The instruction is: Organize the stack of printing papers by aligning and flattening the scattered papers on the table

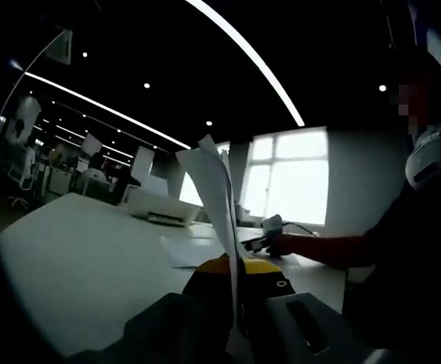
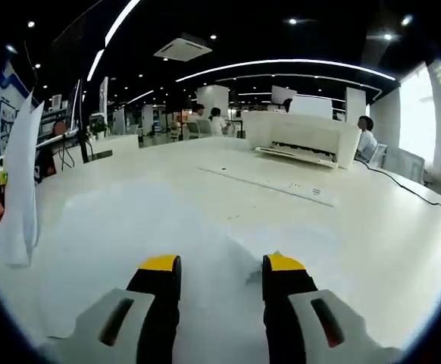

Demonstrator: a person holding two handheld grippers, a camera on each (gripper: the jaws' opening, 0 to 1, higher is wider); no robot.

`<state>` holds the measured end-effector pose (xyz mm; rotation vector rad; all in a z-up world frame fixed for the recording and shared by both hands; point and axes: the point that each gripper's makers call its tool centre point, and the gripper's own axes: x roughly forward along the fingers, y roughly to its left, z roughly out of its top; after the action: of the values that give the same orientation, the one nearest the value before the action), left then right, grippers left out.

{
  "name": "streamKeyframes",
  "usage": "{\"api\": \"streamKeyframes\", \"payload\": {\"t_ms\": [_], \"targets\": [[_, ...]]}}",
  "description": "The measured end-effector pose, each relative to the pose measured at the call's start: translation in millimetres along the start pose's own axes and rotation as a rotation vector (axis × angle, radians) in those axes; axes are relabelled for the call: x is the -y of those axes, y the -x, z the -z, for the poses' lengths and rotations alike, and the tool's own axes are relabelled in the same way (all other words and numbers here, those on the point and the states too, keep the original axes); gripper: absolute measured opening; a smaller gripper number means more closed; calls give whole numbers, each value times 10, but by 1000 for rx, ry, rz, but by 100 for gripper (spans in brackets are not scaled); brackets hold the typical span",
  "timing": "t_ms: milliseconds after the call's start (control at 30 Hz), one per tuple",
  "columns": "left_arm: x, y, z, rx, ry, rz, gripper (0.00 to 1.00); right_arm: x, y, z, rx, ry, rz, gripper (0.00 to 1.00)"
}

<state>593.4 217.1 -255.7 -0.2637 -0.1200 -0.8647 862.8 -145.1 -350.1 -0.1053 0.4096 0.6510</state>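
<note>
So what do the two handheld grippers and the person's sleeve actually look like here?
The right gripper has two black jaws with yellow tips, rising from light grey bodies that each carry a dark slot. The left gripper shows the same black jaws, yellow tips and a grey slotted body. In the left gripper view the person's sleeve looks reddish under a dark top, with a grey part of the other gripper beyond the hand.

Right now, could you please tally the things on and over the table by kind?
Paper sheets held upright: 1 bunch
Paper sheets lying on the table: 1 group
Printers: 1
Grippers: 2, left, right
Total: 5
</note>
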Motion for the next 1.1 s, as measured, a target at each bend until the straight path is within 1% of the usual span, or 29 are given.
{"api": "streamKeyframes", "payload": {"t_ms": [67,167,233,300,333,367,467,567,700,867,900,1100], "targets": [[-1,1,0,0,-1,0,6,-20,-4,-8,1,16,-10,32],[0,3,-2,1,-1,1,6,-48,-6,-10,-5,26,-25,20],[0,4,-3,2,0,1,6,-20,3,-11,-9,22,-18,16],[0,4,-3,1,0,2,6,25,22,-5,-15,9,-11,2],[1,4,-3,1,0,2,6,35,33,-1,-17,1,-10,0],[2,4,-3,1,-1,2,6,38,46,13,-24,-19,-14,0],[1,7,-7,4,0,3,6,33,66,10,-28,-6,-16,0],[-1,10,-10,6,-1,3,6,25,129,-49,-15,-10,-28,0],[-4,11,-11,7,-1,2,6,-37,267,-285,41,8,-39,0],[-9,7,-4,3,0,1,6,-150,454,-674,132,62,-49,0],[-9,6,-2,2,-1,0,6,-175,480,-712,145,66,-50,0],[-8,7,-4,3,-4,-4,6,-371,708,-1079,256,86,-69,0]]}}
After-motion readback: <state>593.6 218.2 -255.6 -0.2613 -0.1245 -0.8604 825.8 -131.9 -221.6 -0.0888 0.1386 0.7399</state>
